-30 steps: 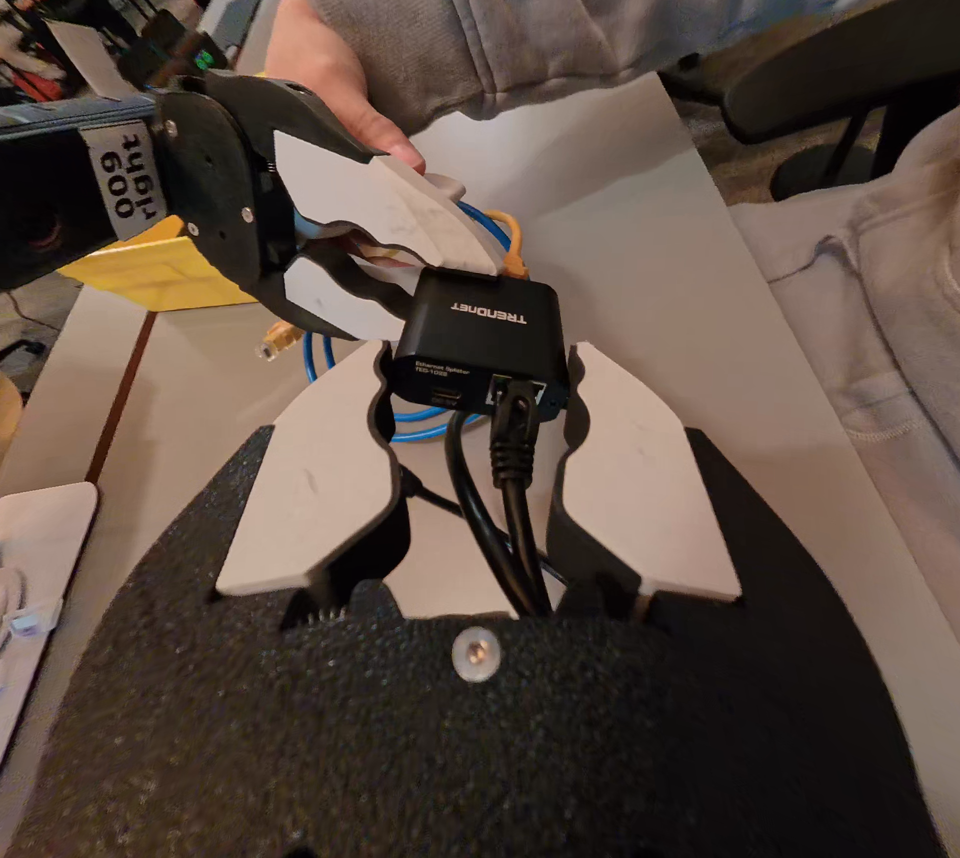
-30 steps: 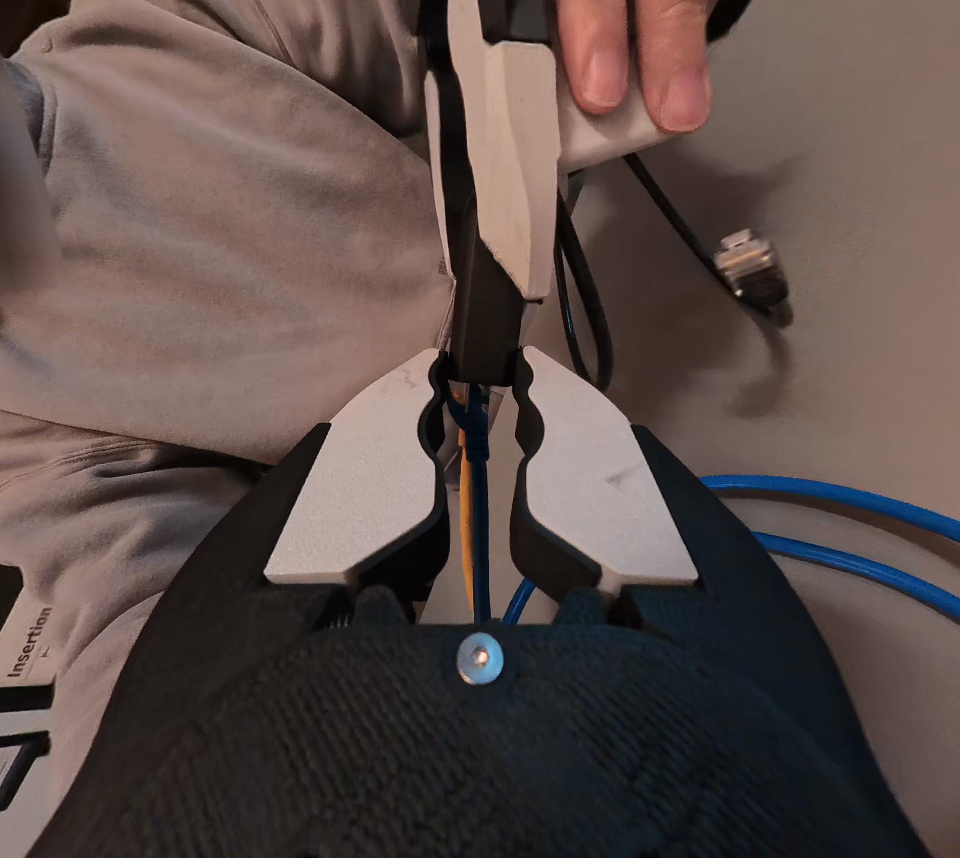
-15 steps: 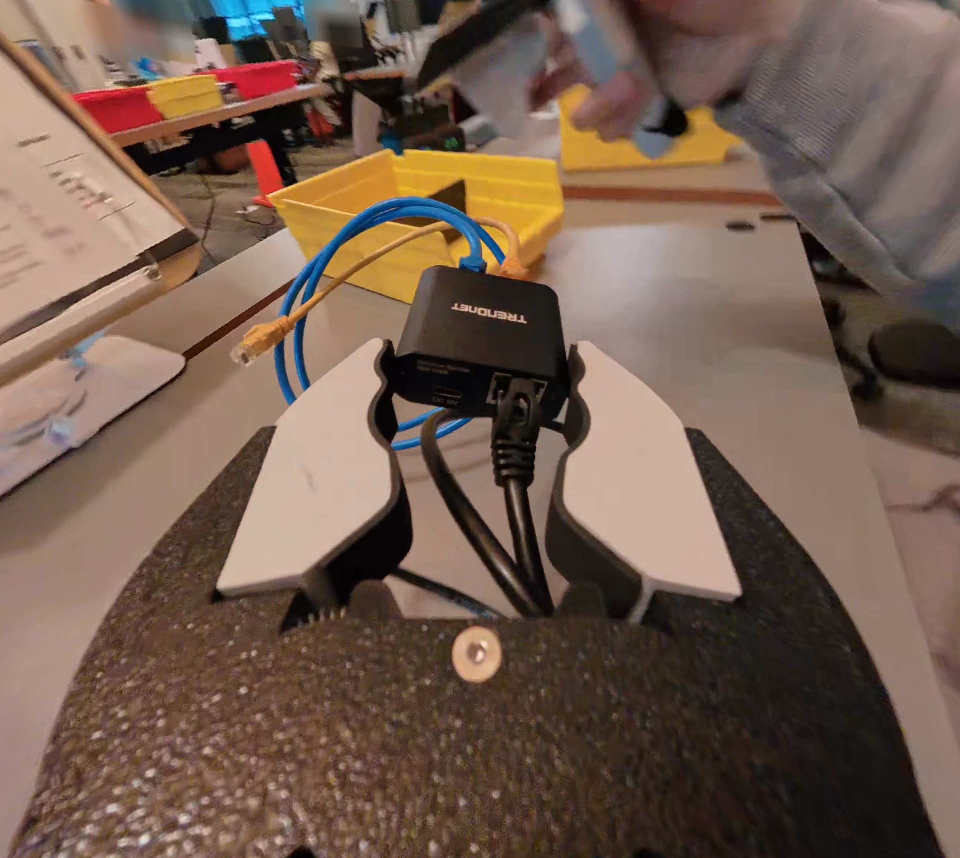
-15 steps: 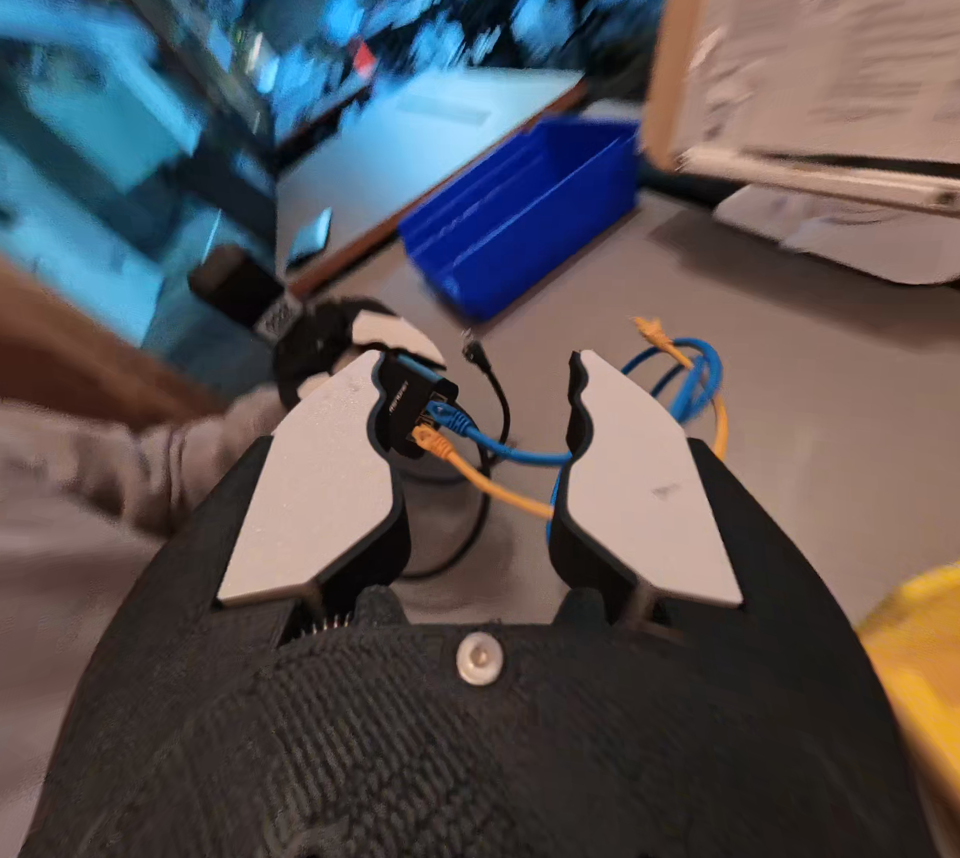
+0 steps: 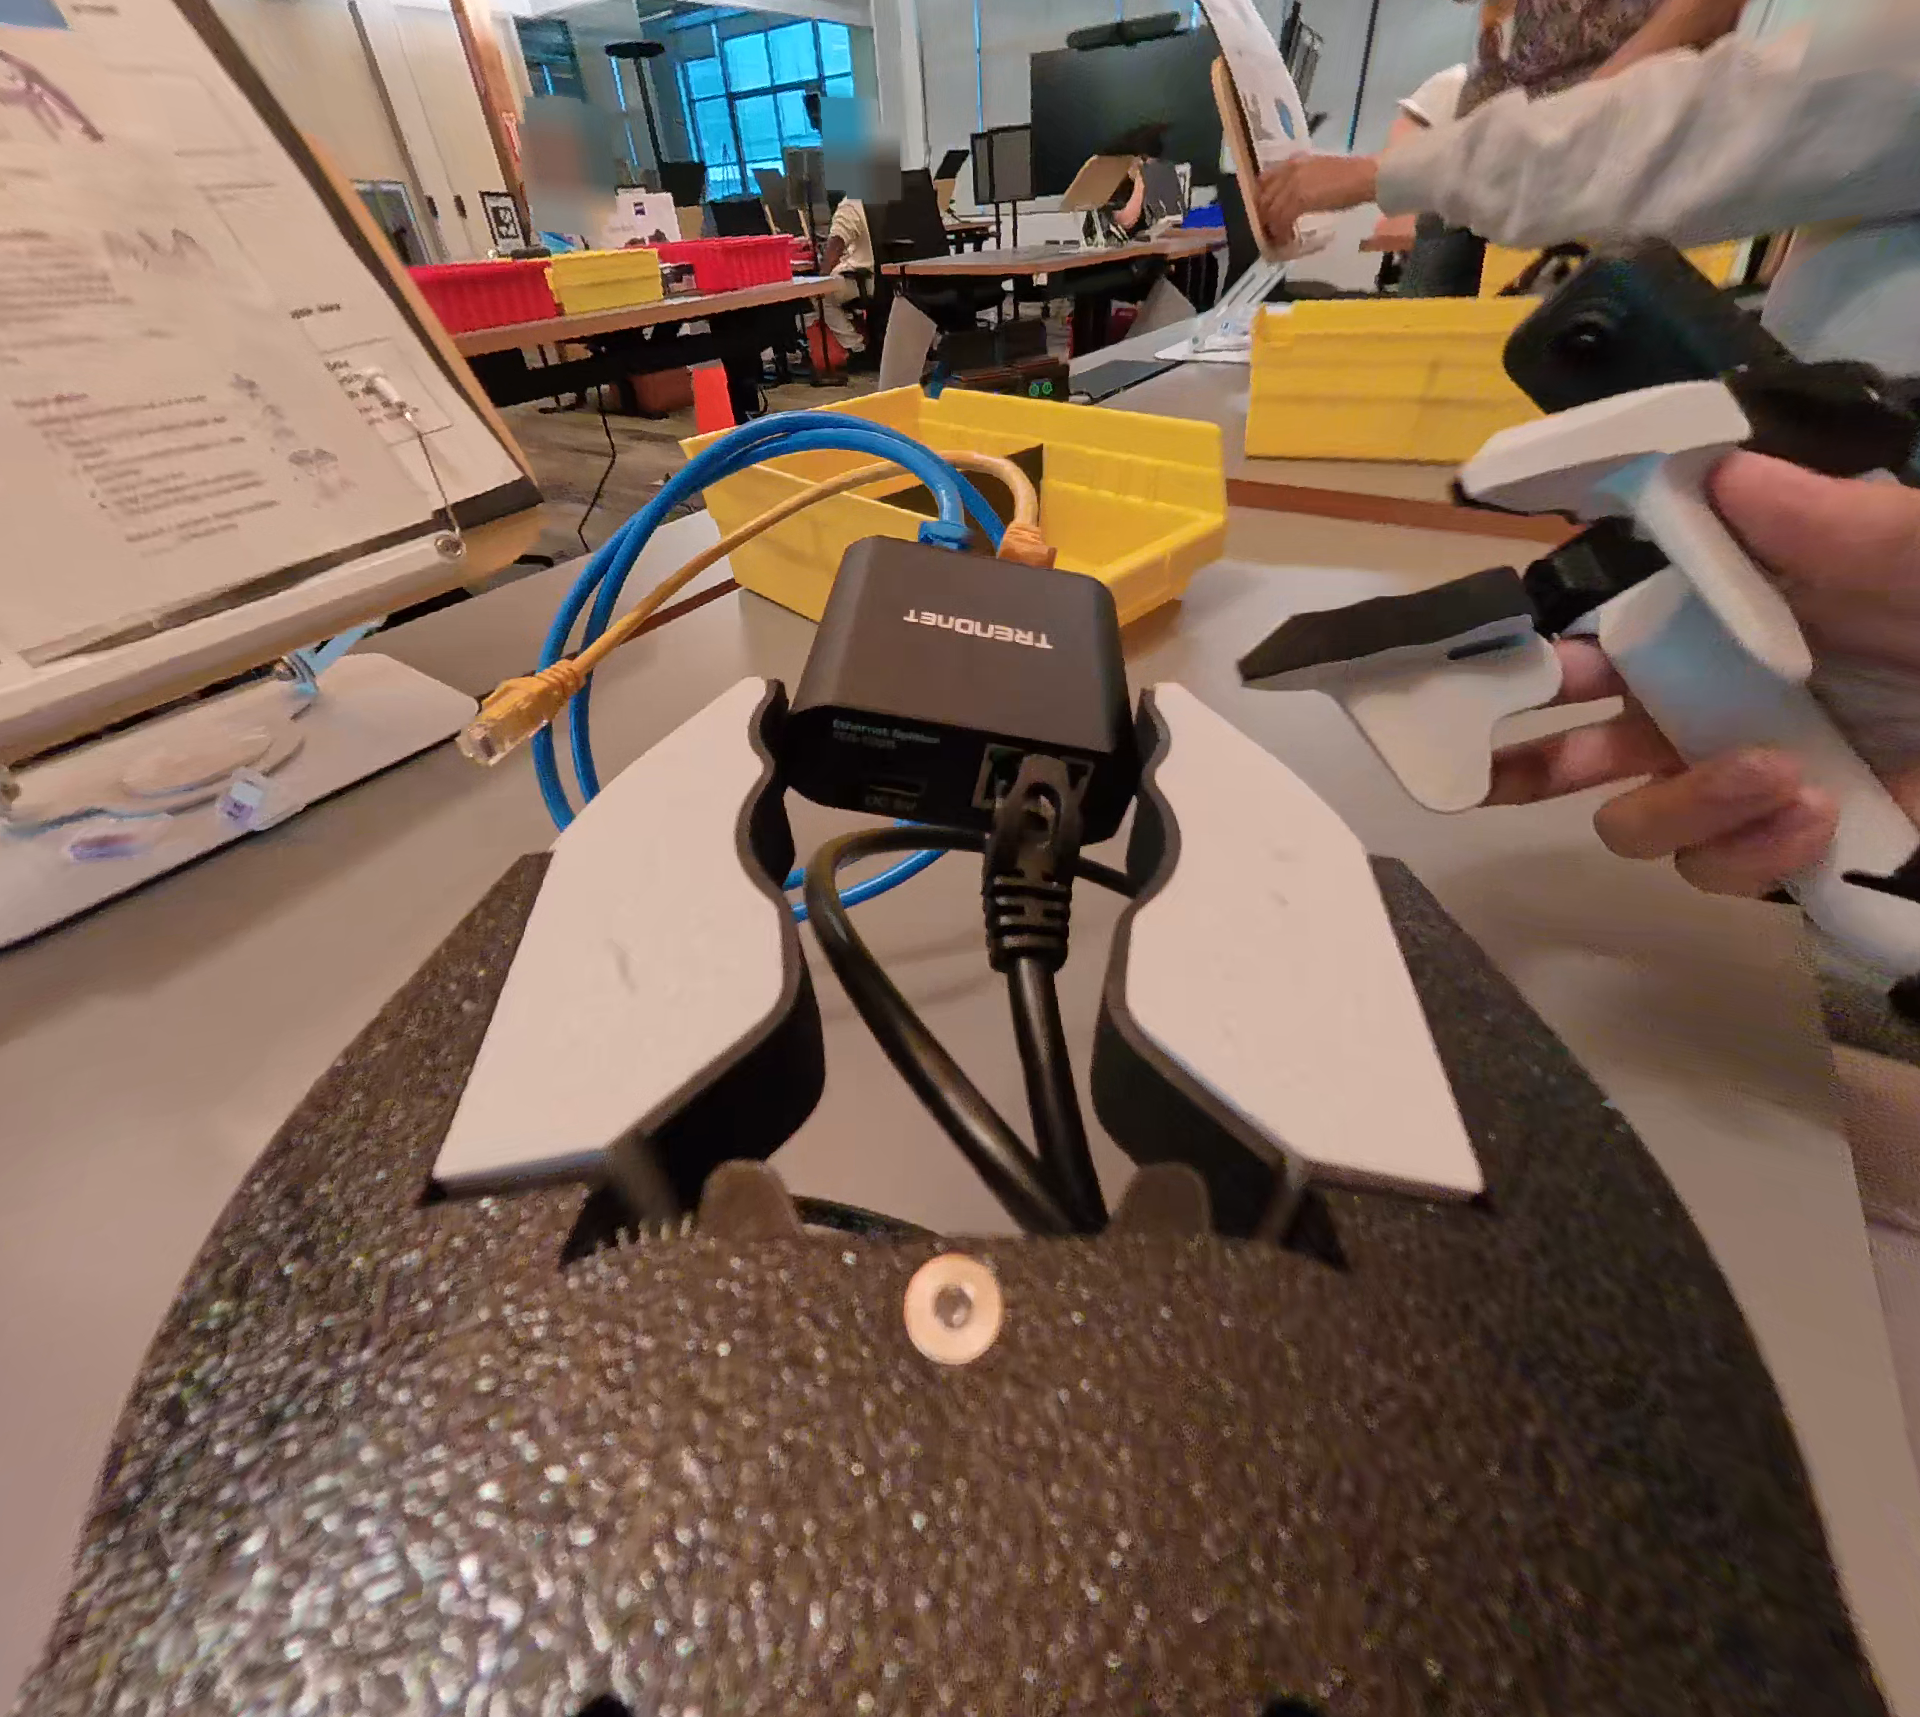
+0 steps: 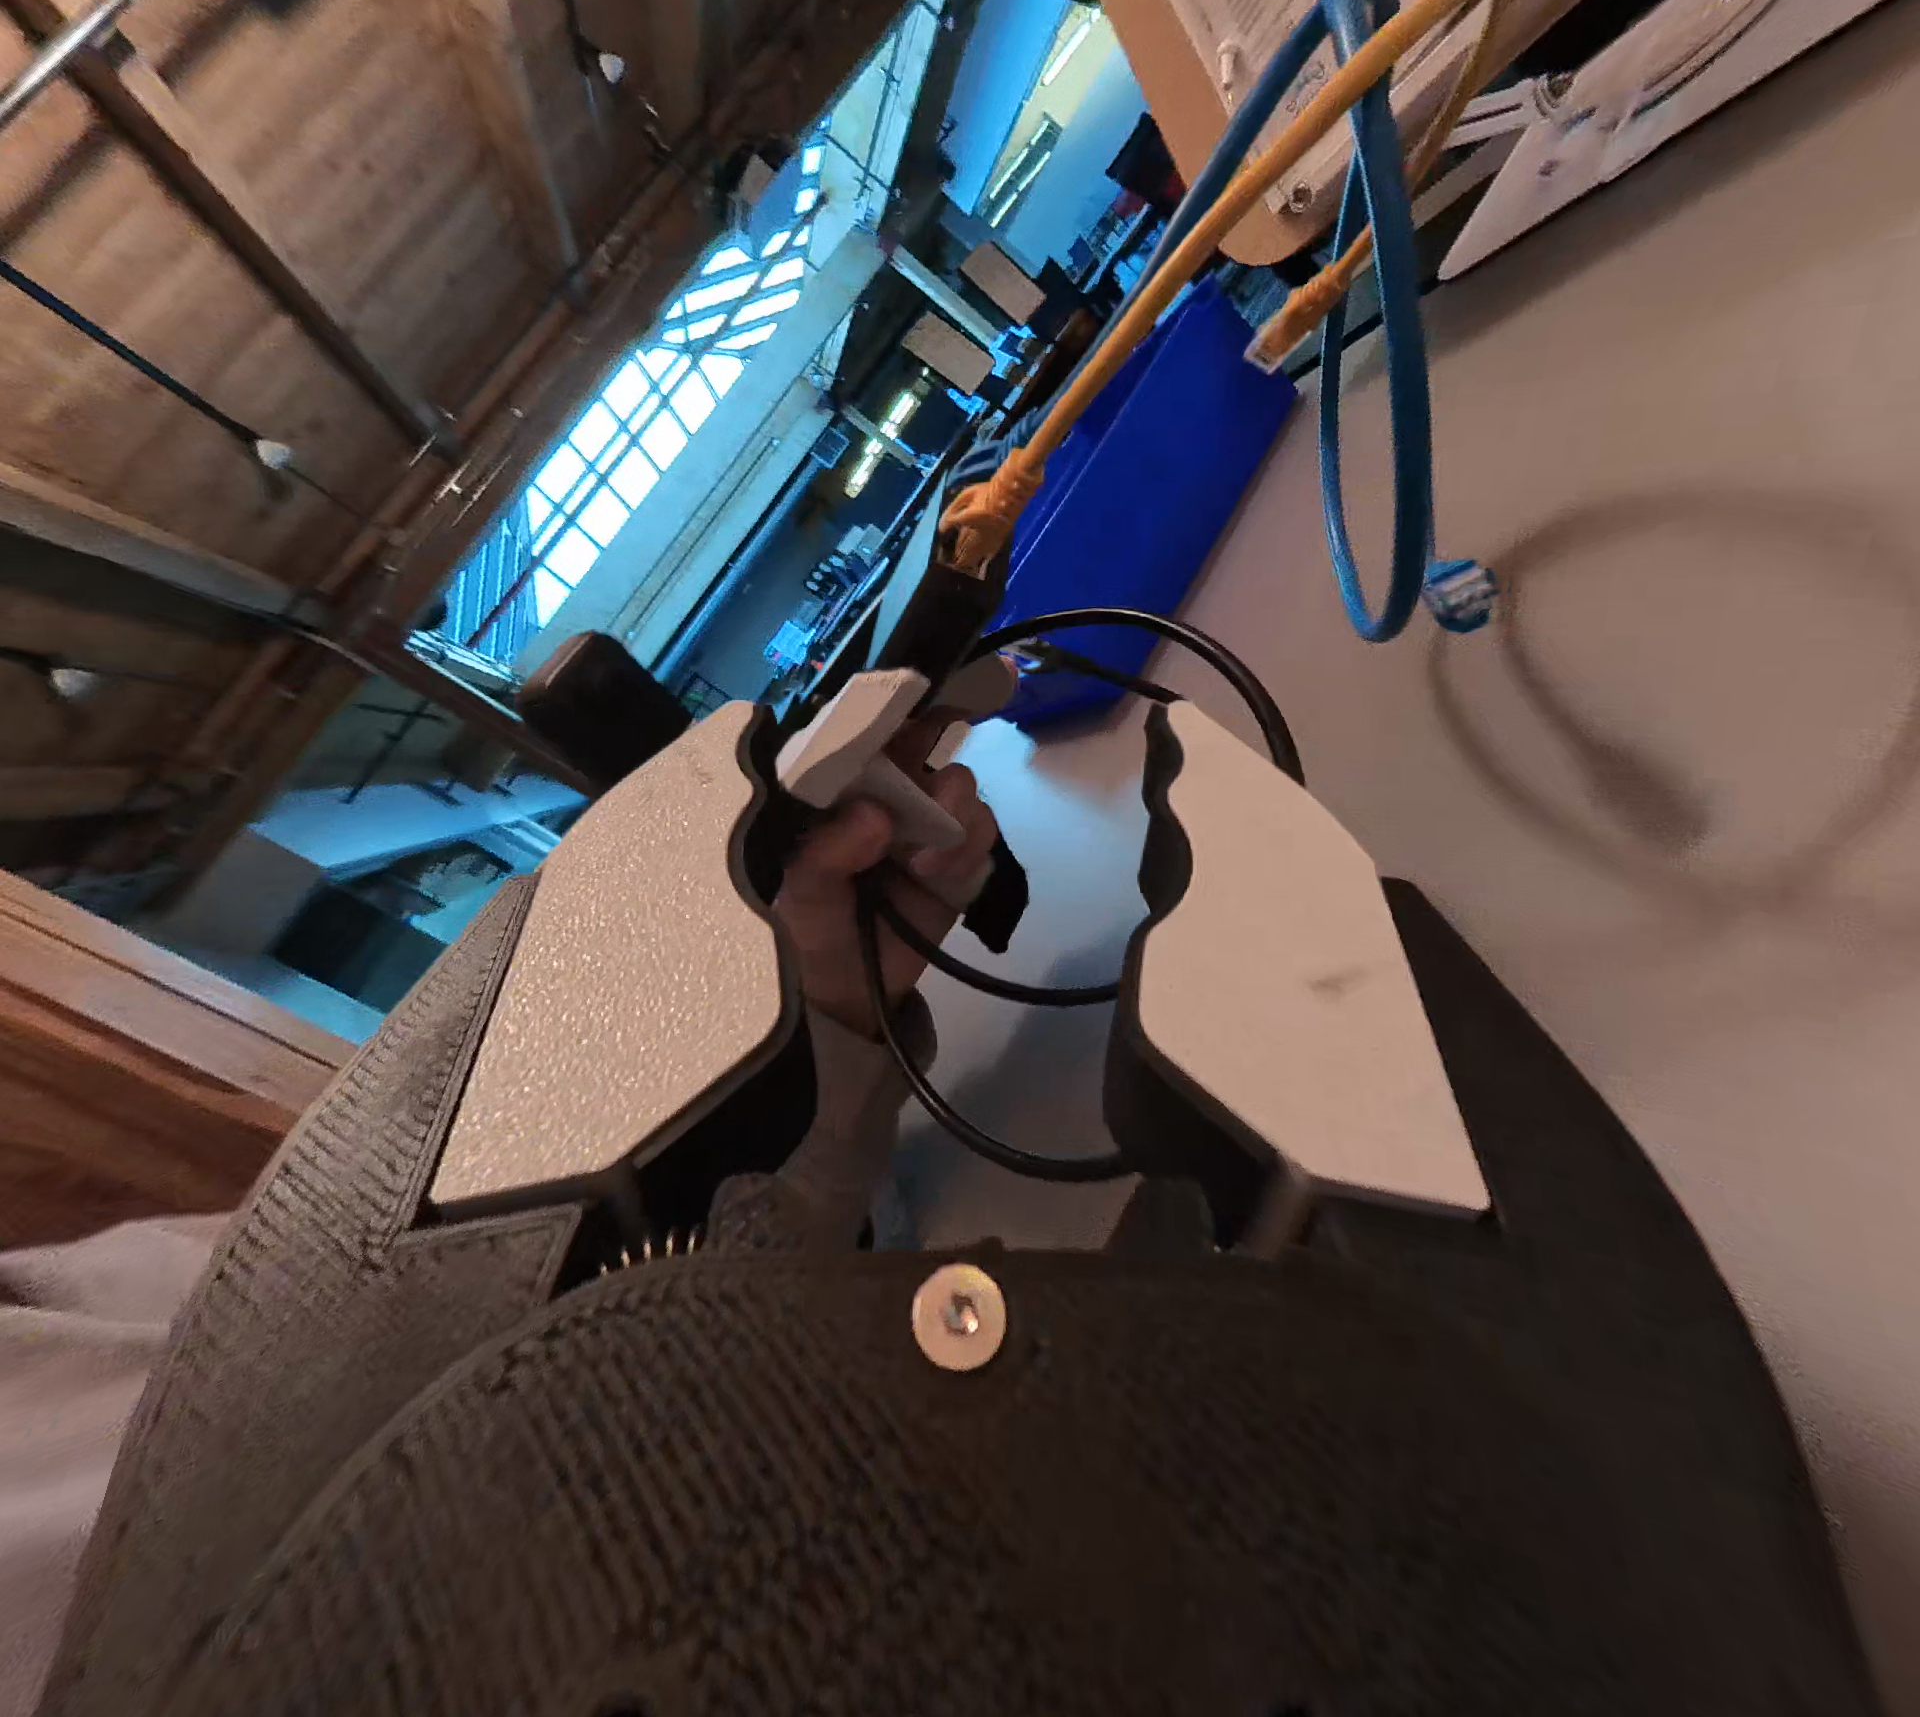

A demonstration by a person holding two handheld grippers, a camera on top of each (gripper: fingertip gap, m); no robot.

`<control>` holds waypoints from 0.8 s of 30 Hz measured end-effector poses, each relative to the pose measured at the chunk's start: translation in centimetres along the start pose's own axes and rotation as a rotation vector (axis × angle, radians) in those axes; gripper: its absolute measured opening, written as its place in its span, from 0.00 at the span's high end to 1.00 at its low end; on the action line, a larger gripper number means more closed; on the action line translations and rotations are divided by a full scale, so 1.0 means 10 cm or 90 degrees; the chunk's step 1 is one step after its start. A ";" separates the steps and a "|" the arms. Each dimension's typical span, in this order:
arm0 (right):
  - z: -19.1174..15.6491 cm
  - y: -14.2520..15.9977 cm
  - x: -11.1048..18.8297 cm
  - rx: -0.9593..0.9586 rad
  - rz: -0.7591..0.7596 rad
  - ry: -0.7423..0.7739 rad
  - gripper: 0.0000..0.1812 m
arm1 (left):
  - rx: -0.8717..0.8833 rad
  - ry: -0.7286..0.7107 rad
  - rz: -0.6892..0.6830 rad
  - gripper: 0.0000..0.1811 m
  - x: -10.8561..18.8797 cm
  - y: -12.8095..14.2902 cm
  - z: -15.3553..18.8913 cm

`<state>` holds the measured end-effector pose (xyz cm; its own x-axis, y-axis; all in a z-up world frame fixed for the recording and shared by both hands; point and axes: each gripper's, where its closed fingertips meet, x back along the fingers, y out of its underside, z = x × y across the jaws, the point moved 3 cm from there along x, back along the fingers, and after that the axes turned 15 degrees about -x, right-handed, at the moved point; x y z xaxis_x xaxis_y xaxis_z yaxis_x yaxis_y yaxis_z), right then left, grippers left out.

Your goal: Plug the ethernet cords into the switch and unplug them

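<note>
My left gripper (image 5: 956, 722) is shut on the black switch (image 5: 966, 628) and holds it just above the grey table (image 5: 260, 940). A black cord (image 5: 1029, 846) is plugged into the switch's near face. A blue cord (image 5: 644, 545) and an orange cord (image 5: 1023, 540) are plugged into its far face. The orange cord's free plug (image 5: 504, 717) hangs at the left. My right gripper (image 6: 956, 742) is open and empty, off to the right of the switch (image 6: 951, 607). It also shows in the left wrist view (image 5: 1455, 659), held by a hand. The blue cord's free plug (image 6: 1460, 592) lies on the table.
A yellow bin (image 5: 1039, 472) stands just behind the switch, and a second one (image 5: 1382, 389) is farther right. A document stand (image 5: 208, 317) with paper is at the left. A blue bin (image 6: 1132, 504) is on the table. A person's sleeve (image 5: 1610, 150) reaches in at upper right.
My right gripper was shut at the switch's far face on the blue cord; it has opened and pulled away to the right. My left gripper still holds the switch.
</note>
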<state>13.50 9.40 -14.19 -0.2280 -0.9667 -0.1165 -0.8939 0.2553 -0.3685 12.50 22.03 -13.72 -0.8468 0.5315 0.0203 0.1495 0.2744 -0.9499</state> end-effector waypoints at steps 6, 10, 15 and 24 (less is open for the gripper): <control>-0.09 0.10 -0.04 -0.052 0.030 -0.027 0.63 | -0.057 -0.007 0.001 0.66 0.17 -0.12 0.22; -0.16 0.20 -0.10 -0.070 0.032 -0.036 0.64 | -0.076 -0.011 0.025 0.66 0.24 -0.23 0.29; -0.21 0.14 -0.15 -0.086 0.065 -0.072 0.72 | -0.088 -0.025 0.053 0.66 0.21 -0.31 0.25; 0.03 0.04 -0.34 -0.082 0.093 -0.057 0.77 | -0.117 -0.008 0.025 0.66 0.07 -0.11 0.24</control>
<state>14.07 12.79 -14.23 -0.3282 -0.9125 -0.2442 -0.8972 0.3820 -0.2217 10.49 20.17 -13.39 -0.8450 0.5343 -0.0202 0.2717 0.3964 -0.8770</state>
